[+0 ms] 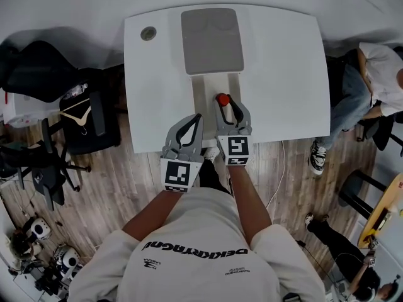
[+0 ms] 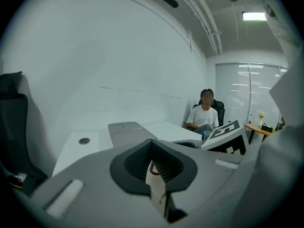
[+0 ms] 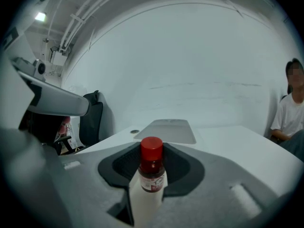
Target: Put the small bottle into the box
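Observation:
A white open box [image 1: 213, 83] lies mid-table with its grey lid [image 1: 212, 39] folded back beyond it. My right gripper [image 1: 227, 104] is over the box's near right part, shut on the small bottle [image 1: 223, 99]. This bottle [image 3: 151, 170] stands upright between the dark pads of the right gripper [image 3: 152, 151], showing a red cap and a red label. At the box's near left wall, my left gripper [image 1: 199, 116] has its fingertips closed together. In its own view the left gripper [image 2: 152, 142] pinches a thin white panel [image 2: 156, 186], apparently that wall.
The white table [image 1: 283, 74] has a round cable hole [image 1: 148, 33] at its far left. A person [image 1: 373, 83] sits to the right of the table. A black chair [image 1: 38, 68] and hangers stand to the left. The table's near edge lies just under both grippers.

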`<state>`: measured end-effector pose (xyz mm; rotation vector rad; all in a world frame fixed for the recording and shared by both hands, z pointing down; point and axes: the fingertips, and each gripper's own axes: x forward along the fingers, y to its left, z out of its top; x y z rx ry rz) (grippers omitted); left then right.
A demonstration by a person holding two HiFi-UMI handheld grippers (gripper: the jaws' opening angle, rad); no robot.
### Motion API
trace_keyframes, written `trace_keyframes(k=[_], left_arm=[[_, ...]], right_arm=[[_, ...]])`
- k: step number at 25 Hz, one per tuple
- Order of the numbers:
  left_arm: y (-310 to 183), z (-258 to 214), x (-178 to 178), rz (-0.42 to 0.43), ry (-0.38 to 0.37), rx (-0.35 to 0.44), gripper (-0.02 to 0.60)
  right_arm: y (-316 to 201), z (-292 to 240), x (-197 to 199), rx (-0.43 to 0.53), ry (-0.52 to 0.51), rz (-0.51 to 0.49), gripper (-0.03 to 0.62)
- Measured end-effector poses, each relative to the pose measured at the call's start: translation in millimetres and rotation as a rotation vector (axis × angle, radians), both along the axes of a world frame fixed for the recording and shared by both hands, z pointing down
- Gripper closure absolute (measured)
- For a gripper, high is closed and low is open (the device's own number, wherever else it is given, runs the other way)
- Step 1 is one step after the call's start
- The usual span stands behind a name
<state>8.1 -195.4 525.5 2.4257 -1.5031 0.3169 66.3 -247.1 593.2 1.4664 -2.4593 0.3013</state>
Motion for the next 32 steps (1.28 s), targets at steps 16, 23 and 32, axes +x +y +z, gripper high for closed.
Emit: trace_keyframes(k=[16, 23, 32], left_arm=[[4, 4, -9, -0.008, 0.006, -0.009, 0.58], [4, 4, -11, -0.016, 0.005, -0.011, 0.58], [3, 5, -14, -0.029, 0.004, -0.013, 0.58]], right_arm=[[-7, 22, -12, -0.022, 0.055, -0.015, 0.457], [-12, 23, -12, -0.033, 0.062, -0.007, 0.456], [-19, 28, -13, -0.056, 0.055, 0.004, 0.457]])
